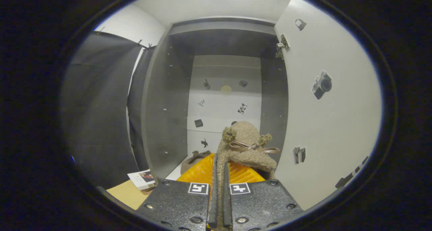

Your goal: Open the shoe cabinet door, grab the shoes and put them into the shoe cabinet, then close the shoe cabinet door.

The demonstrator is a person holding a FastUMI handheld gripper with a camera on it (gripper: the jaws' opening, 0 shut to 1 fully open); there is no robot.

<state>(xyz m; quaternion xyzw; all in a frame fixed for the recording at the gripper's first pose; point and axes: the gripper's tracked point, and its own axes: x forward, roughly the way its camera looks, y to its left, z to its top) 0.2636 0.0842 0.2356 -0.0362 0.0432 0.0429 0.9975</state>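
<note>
Hanging from the gripper (219, 177), a fuzzy brown shoe (248, 146) with pom-poms and a ribbon bow is pinched by its upper edge between the two fingers, which are clamped nearly together on the fabric. The shoe rises just ahead of the fingertips, its long axis running roughly forward and slightly right, toward the open shoe cabinet (168, 106). A second shoe (195, 158) already lies on the cabinet floor, low and left of the held one, partly hidden by the fingers. The coming move seems to turn on carrying the shoe straight ahead into the space beside its mate. The cabinet door (324, 123) stands swung open to the right, bearing stickers, one of them a camera. No writing is legible.
</note>
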